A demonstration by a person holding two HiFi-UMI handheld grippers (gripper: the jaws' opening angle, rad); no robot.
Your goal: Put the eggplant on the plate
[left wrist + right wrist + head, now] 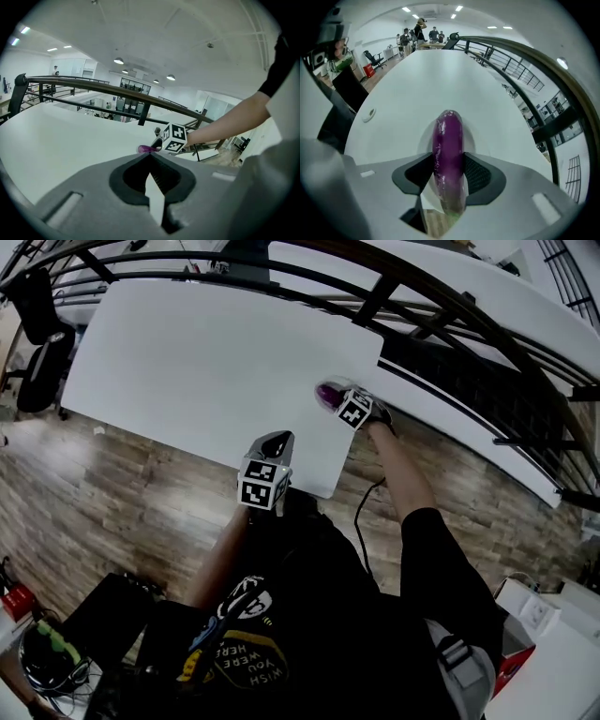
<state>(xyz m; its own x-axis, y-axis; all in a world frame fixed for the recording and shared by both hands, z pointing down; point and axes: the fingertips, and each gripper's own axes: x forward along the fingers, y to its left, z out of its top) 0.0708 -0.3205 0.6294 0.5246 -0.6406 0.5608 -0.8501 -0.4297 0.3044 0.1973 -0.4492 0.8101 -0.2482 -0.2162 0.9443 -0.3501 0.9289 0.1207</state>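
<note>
Head view — we see the right claw (336, 397) near the white tabletop's (206, 362) right edge with the purple eggplant (328, 393) in it. The left claw (272, 442) hangs by the near edge. Left gripper view: we find its jaws together, nothing between them. Right gripper view — jaws wide yet pressed on the eggplant, which runs lengthwise between them over a faint white plate (424, 136). Whether it touches the plate, we cannot tell.
</note>
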